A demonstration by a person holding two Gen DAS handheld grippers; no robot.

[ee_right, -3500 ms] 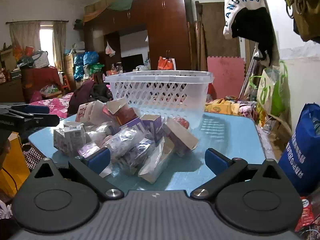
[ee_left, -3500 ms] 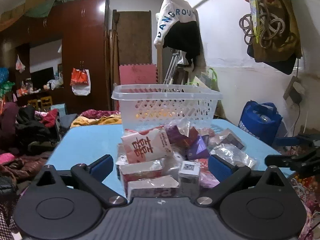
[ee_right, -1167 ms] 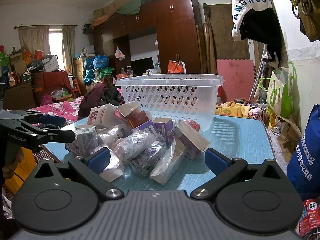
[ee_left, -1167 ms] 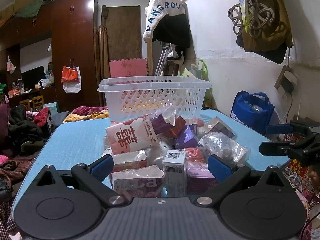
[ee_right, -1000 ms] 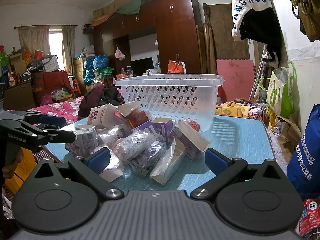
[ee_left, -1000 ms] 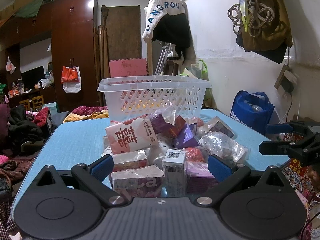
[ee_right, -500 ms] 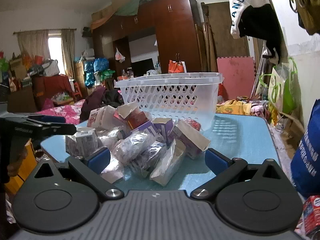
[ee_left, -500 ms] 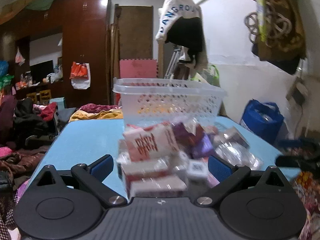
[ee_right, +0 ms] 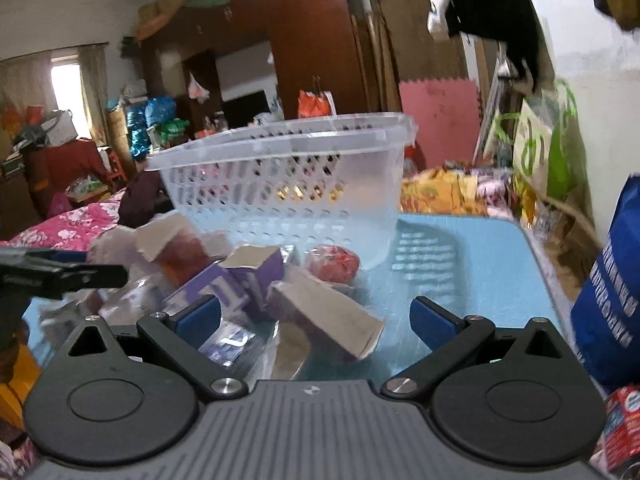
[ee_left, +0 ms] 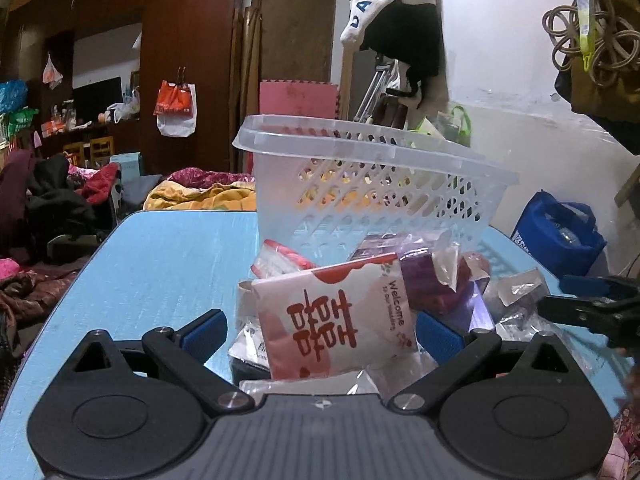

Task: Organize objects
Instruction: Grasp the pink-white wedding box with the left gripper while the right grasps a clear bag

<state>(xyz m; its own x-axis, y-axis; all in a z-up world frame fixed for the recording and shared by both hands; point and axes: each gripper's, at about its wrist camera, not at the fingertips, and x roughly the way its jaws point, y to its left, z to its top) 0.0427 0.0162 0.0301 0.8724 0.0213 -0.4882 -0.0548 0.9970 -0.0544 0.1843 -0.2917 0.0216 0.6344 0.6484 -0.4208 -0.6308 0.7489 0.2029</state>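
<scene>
A pile of small boxes and plastic-wrapped packets lies on a blue table (ee_left: 160,264) in front of a clear perforated basket (ee_left: 368,188). My left gripper (ee_left: 320,334) is open, its blue pads on either side of a white-and-red "Welcome" box (ee_left: 336,320) without touching it. My right gripper (ee_right: 316,318) is open around a purple-and-white box (ee_right: 324,320) lying on its side, near purple cartons (ee_right: 244,276) and a red round item (ee_right: 332,264). The basket also shows in the right wrist view (ee_right: 288,184). Each gripper shows at the edge of the other's view.
A blue bag (ee_left: 560,232) stands to the table's right, also seen in the right wrist view (ee_right: 612,300). Piles of clothes (ee_left: 52,196) lie to the left. Wardrobes and hanging clothes line the back wall.
Both grippers have moved forward and down into the pile. The left now straddles the white-and-red box; the right straddles the purple-and-white box. Both remain open.
</scene>
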